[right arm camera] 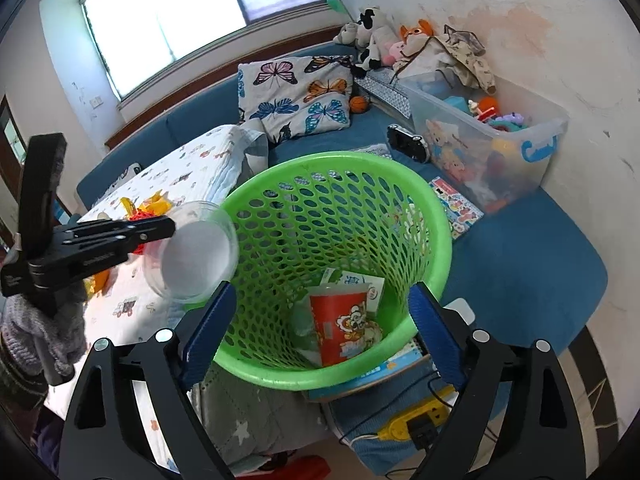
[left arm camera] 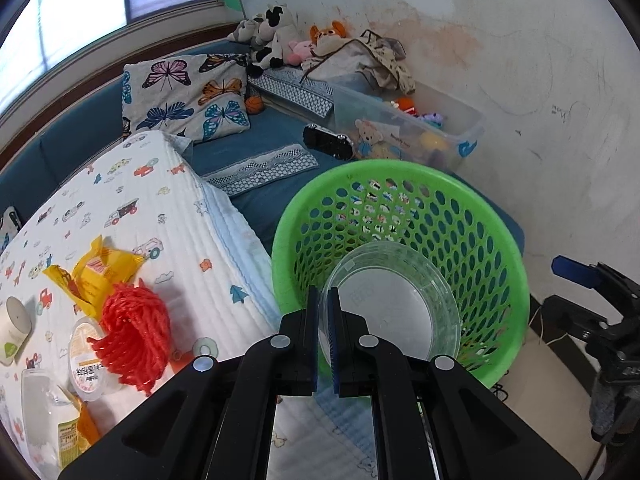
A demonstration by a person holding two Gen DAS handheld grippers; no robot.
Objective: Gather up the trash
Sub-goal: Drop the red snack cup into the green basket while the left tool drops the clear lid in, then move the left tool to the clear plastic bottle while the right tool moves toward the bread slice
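You hold a clear plastic bowl (left arm camera: 394, 304) by its rim, tilted on edge over the basket's (left arm camera: 400, 168) 9 o'clock rim. The green perforated basket stands upright and holds a red printed cup (right arm camera: 346, 328) lying on its side over a paper packet (right arm camera: 360, 282). At 9 o'clock from the basket, a red foam net (left arm camera: 134, 330), yellow wrappers (left arm camera: 98, 276) and a small lidded tub (left arm camera: 86, 360) lie on the quilt.

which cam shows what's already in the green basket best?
Right wrist. It looks down into the green basket, showing a red paper cup and a wrapper behind it. In the left wrist view the clear plastic bowl, pinched by the left gripper, blocks the basket's bottom.
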